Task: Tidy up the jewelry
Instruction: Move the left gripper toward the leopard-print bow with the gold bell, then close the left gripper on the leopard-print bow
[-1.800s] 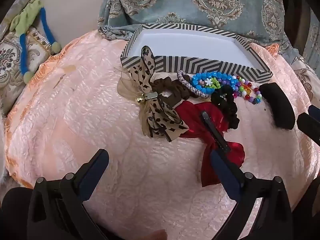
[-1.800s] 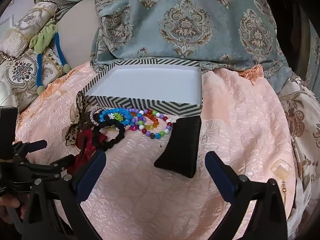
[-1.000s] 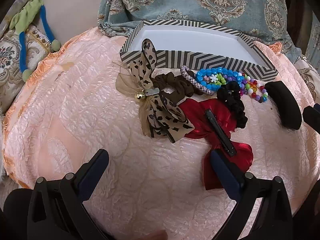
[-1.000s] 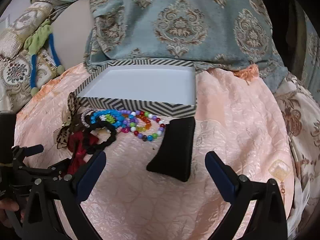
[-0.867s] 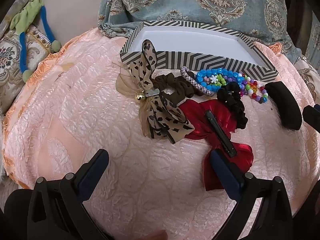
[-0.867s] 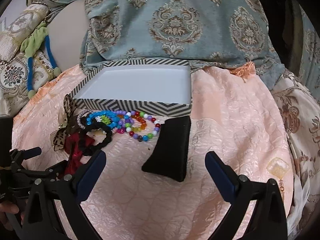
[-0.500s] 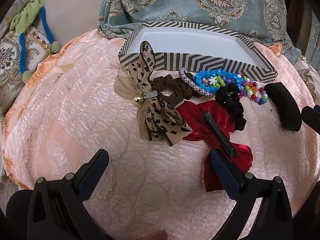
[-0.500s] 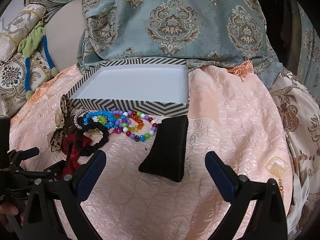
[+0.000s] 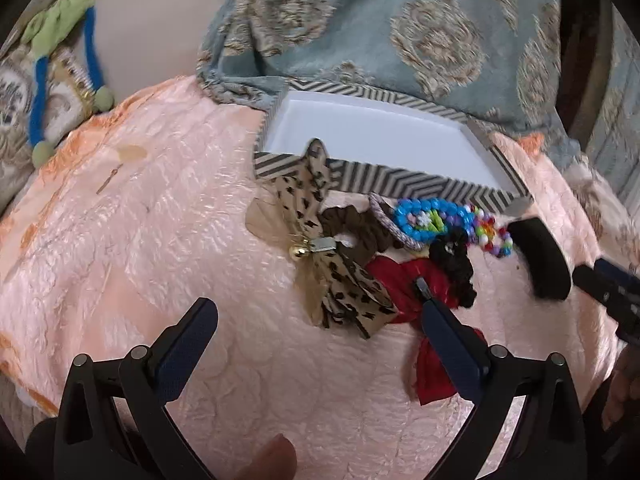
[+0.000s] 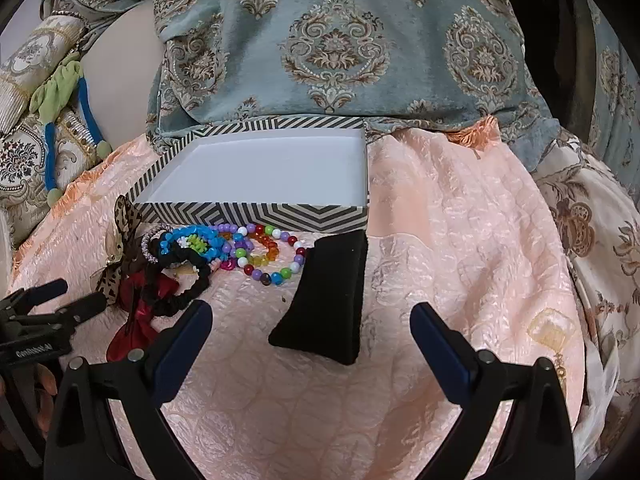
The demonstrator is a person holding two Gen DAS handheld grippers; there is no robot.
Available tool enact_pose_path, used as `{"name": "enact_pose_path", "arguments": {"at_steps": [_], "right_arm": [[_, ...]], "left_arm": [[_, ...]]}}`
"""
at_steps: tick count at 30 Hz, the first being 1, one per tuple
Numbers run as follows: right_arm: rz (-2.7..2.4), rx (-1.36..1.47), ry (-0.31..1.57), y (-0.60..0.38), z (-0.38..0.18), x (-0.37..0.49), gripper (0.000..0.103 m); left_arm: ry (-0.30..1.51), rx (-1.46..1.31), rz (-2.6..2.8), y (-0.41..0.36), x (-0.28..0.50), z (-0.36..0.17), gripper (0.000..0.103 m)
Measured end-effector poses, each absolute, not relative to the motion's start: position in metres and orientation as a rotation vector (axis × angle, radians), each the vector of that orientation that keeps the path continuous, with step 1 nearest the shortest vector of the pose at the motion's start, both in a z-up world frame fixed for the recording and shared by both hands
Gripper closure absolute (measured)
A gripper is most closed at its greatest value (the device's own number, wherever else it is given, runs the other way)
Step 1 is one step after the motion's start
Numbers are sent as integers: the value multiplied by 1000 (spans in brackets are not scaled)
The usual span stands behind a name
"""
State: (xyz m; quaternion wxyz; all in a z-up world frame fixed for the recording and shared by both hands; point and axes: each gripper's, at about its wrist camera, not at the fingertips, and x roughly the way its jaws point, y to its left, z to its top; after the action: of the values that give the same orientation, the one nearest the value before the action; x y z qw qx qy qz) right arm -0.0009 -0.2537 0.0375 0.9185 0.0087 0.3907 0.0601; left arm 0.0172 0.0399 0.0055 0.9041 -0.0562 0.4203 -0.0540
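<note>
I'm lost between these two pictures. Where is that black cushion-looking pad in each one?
Left wrist view: the black pad lies far right, beside the multicoloured bead bracelet.
Right wrist view: the black pad lies near the middle, between the open tool's fingers, touching the box's front wall.
Shared landmark: the striped box sits just behind the pad in both.

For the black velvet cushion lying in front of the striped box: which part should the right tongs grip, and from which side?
Grip the black cushion across its narrow width near the near end, coming down from above and in front. It lies lengthwise away from the right tongs, which are open wider than it, with bare cloth on both long sides. Its far end sits close to the striped box, leaving less room there.
</note>
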Motion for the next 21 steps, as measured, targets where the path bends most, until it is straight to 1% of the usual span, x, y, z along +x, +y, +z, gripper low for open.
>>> {"name": "enact_pose_path", "arguments": {"at_steps": [3,9,14,18,19,20,21], "right_arm": [[125,34,802,-256,39,-1,2],[127,61,796,-262,41,-3,2],[133,68,796,-262,41,-3,2],[135,67,795,-262,41,-3,2],[134,68,794,-262,42,-3,2],[133,68,794,-262,41,-4,2],[132,69,794,-262,41,-3,2]], "left_arm": [[887,-129,-104,44,21,6,13],[828,-144,-53,56,20,18,15],[808,-151,-66,62,23,23,19],[821,-143,-94,62,37,27,20],[833,-145,-96,63,42,27,23],[847,-151,-95,65,50,28,30],[865,-162,-98,69,62,29,32]]}}
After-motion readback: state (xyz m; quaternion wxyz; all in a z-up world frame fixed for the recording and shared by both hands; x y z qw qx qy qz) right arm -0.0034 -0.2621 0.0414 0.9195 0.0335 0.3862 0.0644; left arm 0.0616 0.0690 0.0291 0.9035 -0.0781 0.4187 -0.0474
